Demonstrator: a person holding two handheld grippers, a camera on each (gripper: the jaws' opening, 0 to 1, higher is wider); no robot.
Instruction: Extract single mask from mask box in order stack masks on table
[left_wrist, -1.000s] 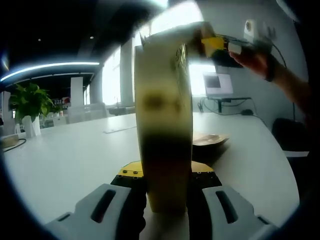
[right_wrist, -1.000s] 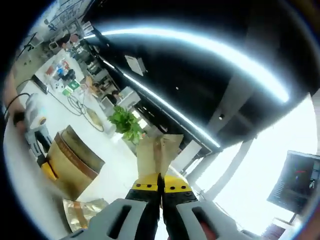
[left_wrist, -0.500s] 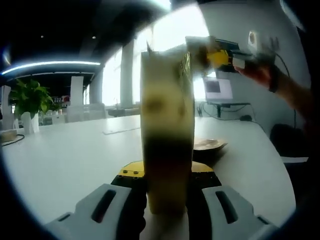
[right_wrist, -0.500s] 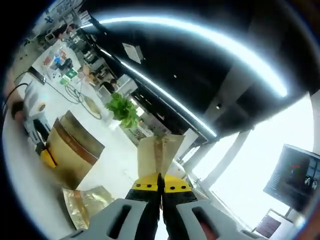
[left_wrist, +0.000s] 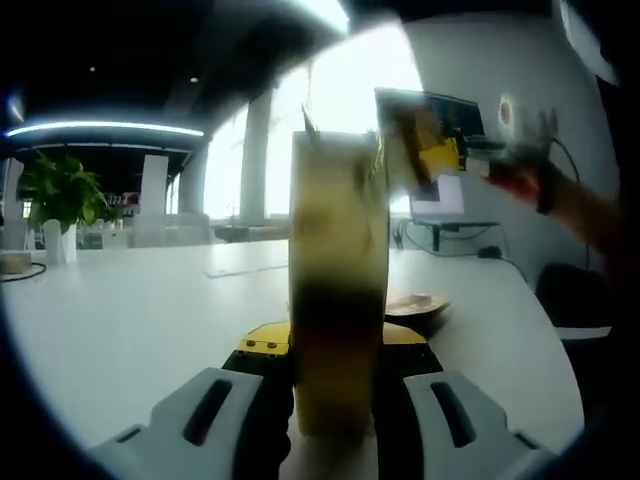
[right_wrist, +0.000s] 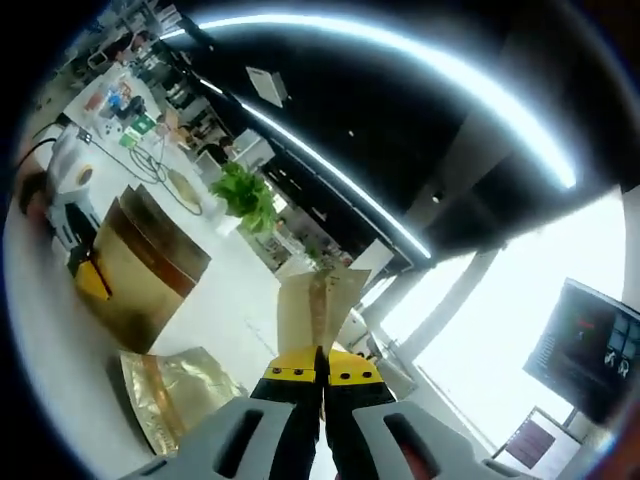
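My left gripper (left_wrist: 335, 345) is shut on the gold mask box (left_wrist: 338, 260), which stands upright between its jaws above the white table (left_wrist: 130, 300). At the upper right of the left gripper view, my right gripper (left_wrist: 445, 155) holds a gold mask packet (left_wrist: 405, 140) just beside the box top. In the right gripper view, my right gripper (right_wrist: 322, 368) is shut on that flat packet (right_wrist: 315, 310), which sticks up from the jaws. The box (right_wrist: 140, 275) and the left gripper (right_wrist: 85, 275) lie to its left. A gold packet (right_wrist: 180, 390) lies on the table; it is also behind the box (left_wrist: 415, 305).
A potted plant (left_wrist: 55, 195) stands at the table's far left. A lit screen (left_wrist: 435, 205) and cables sit at the far right. A person's hand (left_wrist: 540, 185) holds the right gripper. Bright windows lie behind.
The right gripper has drawn the mask packet off the top of the box and away to the right. The left gripper keeps the box still.
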